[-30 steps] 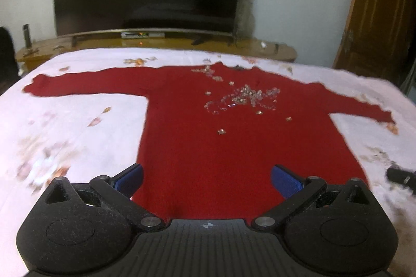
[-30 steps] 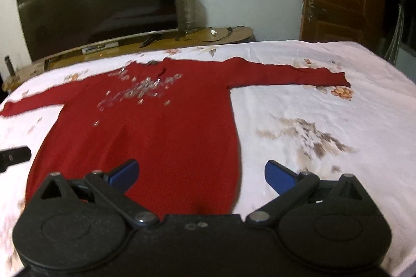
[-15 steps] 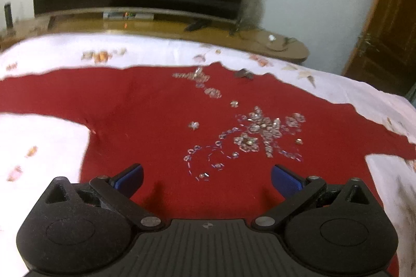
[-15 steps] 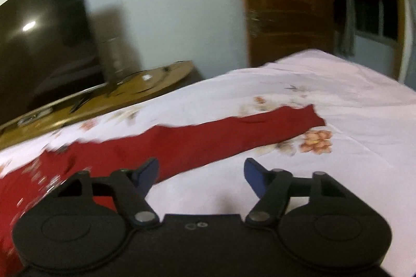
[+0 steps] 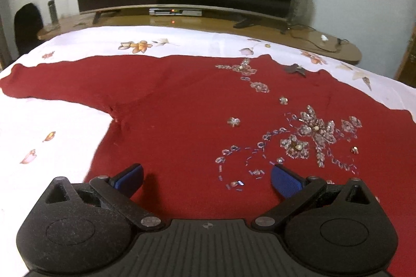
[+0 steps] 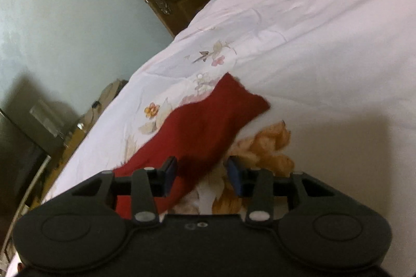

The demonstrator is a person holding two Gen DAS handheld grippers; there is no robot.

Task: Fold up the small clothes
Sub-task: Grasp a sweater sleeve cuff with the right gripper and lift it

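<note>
Red beaded sweater lies flat; left gripper gapes, right gripper closing around its sleeve.

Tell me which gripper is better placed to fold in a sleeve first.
Right. The right gripper is closing around the red sleeve near its cuff; the left gripper hovers open over the sweater's body.

The left gripper is held angled downward, jaws spread wide, nothing gripped. The right gripper is seen rolled sideways, jaws closing, pads not yet pressing.
</note>
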